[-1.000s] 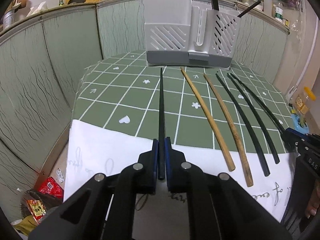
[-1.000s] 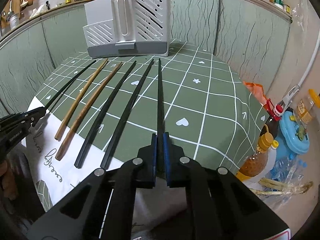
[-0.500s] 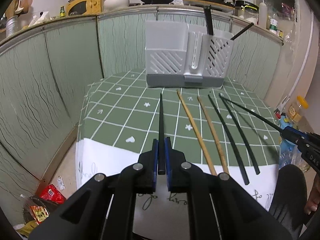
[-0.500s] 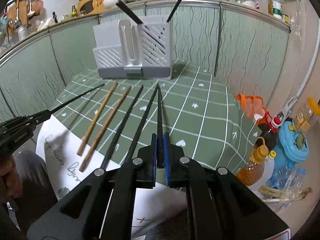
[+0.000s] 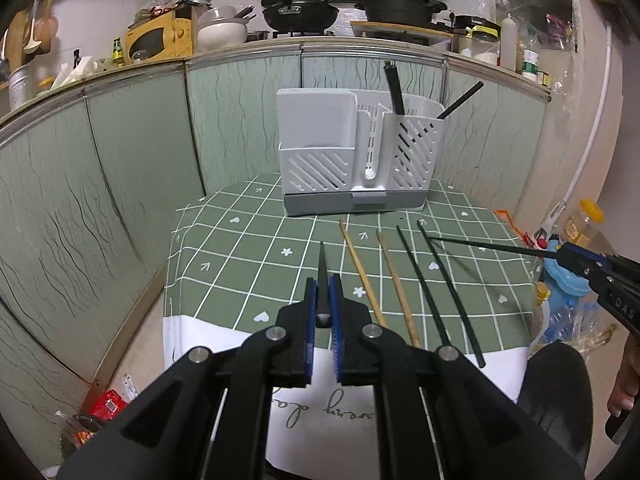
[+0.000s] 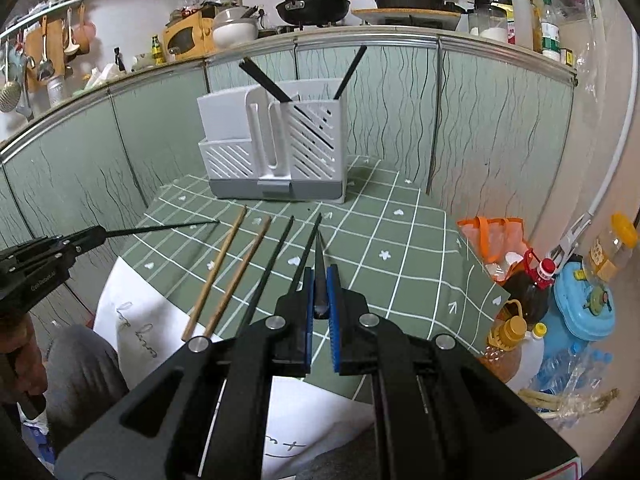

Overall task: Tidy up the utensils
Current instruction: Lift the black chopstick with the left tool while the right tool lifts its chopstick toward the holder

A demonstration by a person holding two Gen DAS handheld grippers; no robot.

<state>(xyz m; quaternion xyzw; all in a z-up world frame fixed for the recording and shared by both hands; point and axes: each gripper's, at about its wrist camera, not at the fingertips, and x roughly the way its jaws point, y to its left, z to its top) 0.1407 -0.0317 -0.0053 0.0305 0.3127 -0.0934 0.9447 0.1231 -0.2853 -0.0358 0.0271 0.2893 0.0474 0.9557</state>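
Note:
My left gripper is shut on a black chopstick, held in the air and pointing at the white utensil holder. It also shows in the right wrist view. My right gripper is shut on another black chopstick, also lifted. Two wooden chopsticks and two black chopsticks lie side by side on the green checked tablecloth. The holder's right compartment has two black chopsticks standing in it.
Green panelled walls enclose the table at the back and left. Oil bottles, a blue container and an orange bag stand on the floor to the right. Red packets lie on the floor to the left.
Both grippers have lifted their black chopsticks off the table and pulled back and up; the holder and table now look farther away. The four chopsticks on the cloth have not moved.

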